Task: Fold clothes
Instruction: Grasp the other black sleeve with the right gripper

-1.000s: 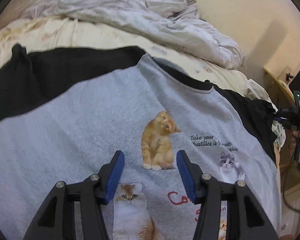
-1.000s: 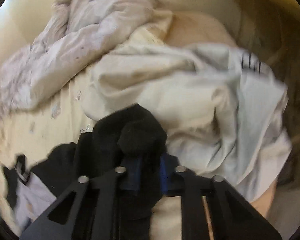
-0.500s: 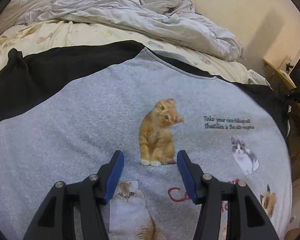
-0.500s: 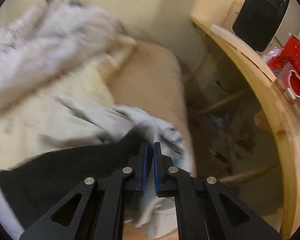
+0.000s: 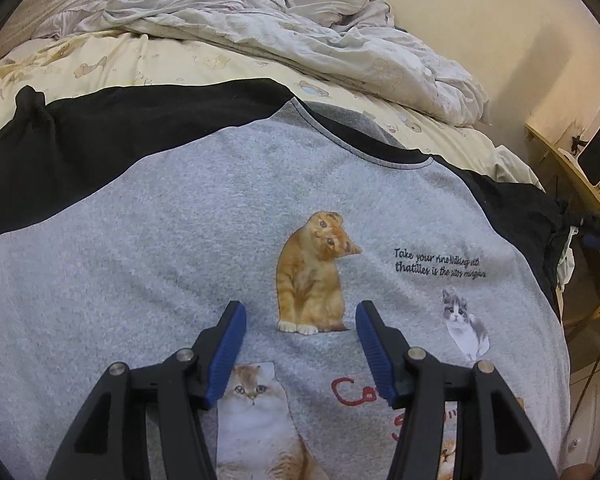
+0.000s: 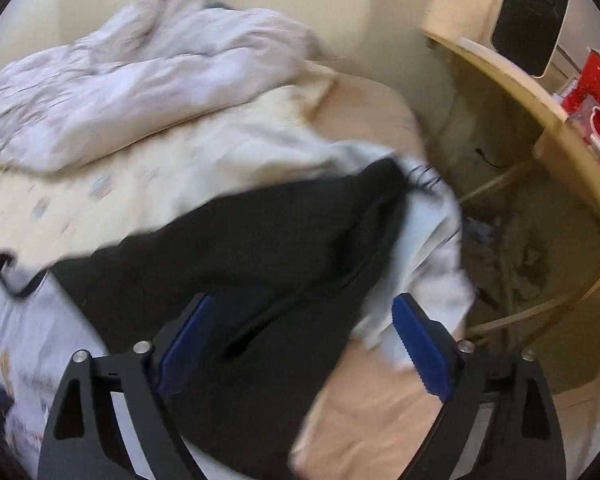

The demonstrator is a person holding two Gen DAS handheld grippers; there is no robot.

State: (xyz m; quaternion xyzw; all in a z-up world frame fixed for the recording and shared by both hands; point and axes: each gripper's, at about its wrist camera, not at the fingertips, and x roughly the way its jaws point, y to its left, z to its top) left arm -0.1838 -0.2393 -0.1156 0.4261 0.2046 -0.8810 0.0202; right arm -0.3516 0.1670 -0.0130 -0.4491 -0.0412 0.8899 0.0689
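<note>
A grey fleece sweatshirt with black raglan sleeves and printed cats (image 5: 180, 240) lies spread front-up across the near part of the bed, which wears a pale yellow sheet printed with small bears (image 5: 148, 60). The sweatshirt's left black sleeve (image 5: 80, 140) stretches toward the bed's left edge, its neckline points toward the far side, and a crumpled off-white duvet (image 5: 300, 32) is heaped along the bed's far edge against the cream wall. The left hand-held gripper (image 5: 300, 318) hangs over the chest of the sweatshirt with its blue-padded jaws about half open, the printed orange cat showing between them; the jaws grip nothing, and whether the tips touch the fabric cannot be told. Toward the bed's right edge, in the blurred right wrist view, the sweatshirt's right black sleeve (image 6: 260, 248) lies stretched toward the edge, its end resting on a rumpled white garment (image 6: 428, 240) that drapes at that edge. The right hand-held gripper (image 6: 300, 316) is above this sleeve, and its jaws have just been opening, now standing wide apart; the sleeve passes beneath and between them but the pads do not press on it. Beyond the bed's right edge stands a curved light wooden desk (image 6: 540, 112) with a red box (image 6: 592, 92) on it.
</note>
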